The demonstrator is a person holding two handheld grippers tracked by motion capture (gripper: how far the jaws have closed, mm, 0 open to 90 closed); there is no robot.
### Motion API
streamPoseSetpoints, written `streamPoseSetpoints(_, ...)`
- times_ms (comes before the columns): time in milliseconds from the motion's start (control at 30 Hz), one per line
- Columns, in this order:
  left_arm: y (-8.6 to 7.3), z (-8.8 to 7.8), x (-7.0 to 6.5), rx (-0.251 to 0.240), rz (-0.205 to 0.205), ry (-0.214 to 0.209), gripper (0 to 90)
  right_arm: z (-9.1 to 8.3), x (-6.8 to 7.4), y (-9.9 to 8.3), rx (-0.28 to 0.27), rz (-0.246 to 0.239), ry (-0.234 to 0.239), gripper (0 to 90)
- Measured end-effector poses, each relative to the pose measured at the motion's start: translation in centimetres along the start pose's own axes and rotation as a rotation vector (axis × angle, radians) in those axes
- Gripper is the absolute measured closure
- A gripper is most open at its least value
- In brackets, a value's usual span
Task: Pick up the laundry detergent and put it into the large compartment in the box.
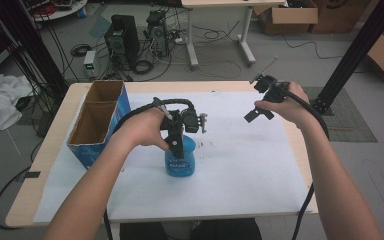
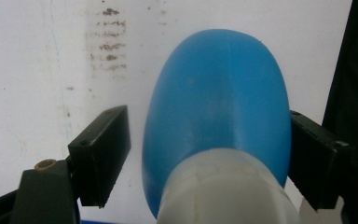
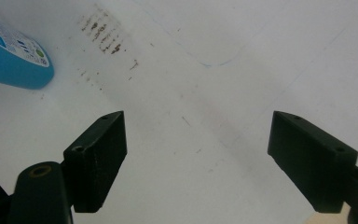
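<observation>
Cluttered workroom floor across the top of the high view: cables, a black computer tower (image 1: pixel 122 39), cardboard cartons at upper right. Below it, a pale wooden table (image 1: pixel 55 145) covered by a white sheet (image 1: pixel 240 165) with faint brown smudges.

At left of the table, an open blue cardboard box (image 1: pixel 100 122), two compartments, both seemingly empty.

Just left of frame centre, an upright blue bottle (image 1: pixel 180 159) with a white neck, standing on the sheet. Directly above it, the left gripper (image 1: pixel 176 142), held in the left hand (image 1: pixel 147 127), pointing down. In the left gripper view, jaws on either side of the bottle (image 2: pixel 216 112): right jaw touching its side, left jaw a small gap away, not yet clamped.

At right of centre, the right gripper (image 1: pixel 258 114), raised in the right hand (image 1: pixel 287 105), well apart from the bottle. In the right gripper view, jaws spread wide over bare sheet, nothing between them, bottle base (image 3: pixel 14 56) at upper left of frame.
</observation>
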State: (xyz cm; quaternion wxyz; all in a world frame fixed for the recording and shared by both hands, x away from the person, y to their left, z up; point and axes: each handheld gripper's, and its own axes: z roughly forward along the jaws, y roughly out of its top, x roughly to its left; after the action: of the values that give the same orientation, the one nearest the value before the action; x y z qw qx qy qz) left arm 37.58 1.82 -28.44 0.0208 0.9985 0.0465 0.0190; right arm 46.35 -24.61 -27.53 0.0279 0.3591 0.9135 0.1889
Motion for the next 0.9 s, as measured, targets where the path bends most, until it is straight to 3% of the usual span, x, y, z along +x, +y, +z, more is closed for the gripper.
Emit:
streamPoseSetpoints(400, -0.04, -0.23, 0.1, -0.009, 0.002, 0.012, 25.1, 0.02, -0.04, -0.09, 0.007, 0.006, 0.002, 19.4)
streamPoseSetpoints(900, 0.25, -0.11, 0.12, 0.001, 0.017, -0.006, 29.2, 0.33, -0.19, -0.22, 0.01, 0.004, 0.008, 19.4)
